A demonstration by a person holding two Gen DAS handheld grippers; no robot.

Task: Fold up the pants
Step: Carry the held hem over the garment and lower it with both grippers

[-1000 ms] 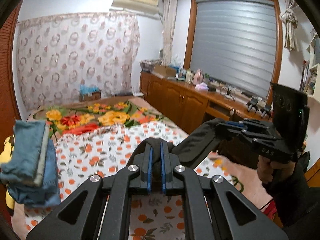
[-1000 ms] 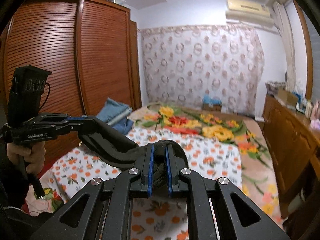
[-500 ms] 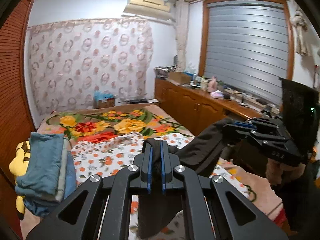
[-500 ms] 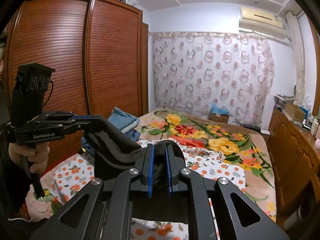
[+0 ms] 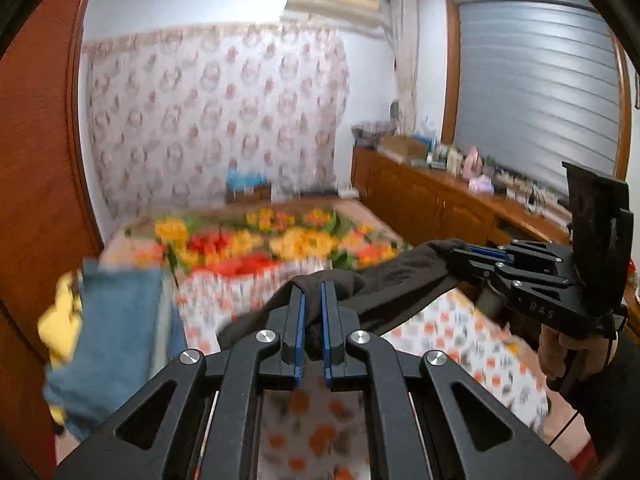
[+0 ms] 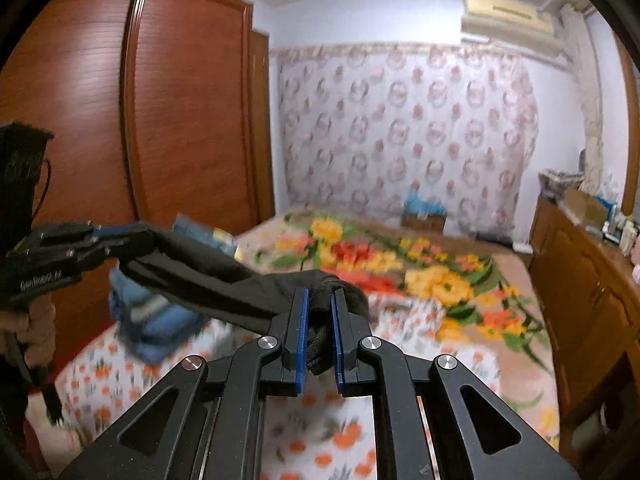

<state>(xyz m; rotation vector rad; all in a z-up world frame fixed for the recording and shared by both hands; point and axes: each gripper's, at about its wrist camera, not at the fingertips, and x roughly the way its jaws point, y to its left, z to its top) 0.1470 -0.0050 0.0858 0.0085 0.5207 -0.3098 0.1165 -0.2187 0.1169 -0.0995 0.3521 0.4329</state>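
Seen from two wrist cameras in a bedroom: dark pants (image 5: 400, 284) held up in the air above a bed (image 6: 500, 280) covered in flowered and orange-dotted sheets. Left claw (image 5: 313, 312) clamped on one bunched end of the fabric; right claw (image 6: 320, 320) clamped on the other bunched end, dark cloth pinched between the blue pads in both views. Stretched between the two claws as a taut dark band, long axis running roughly level from left to right across the foot of the bed, a further length hanging down beneath the left claw. Which end was waistband and which was hem could not be told, since both ends were crumpled inside the grips. Judged an early stage: garment lifted and pulled out straight, but no crease or fold visible yet, nothing laid flat on the bed. Left to do, by that reading: lowering onto the sheets, doubling over, smoothing. Off to the left side of the bed, a stack of folded blue clothes (image 5: 116, 340), apart from the pants and blurred.
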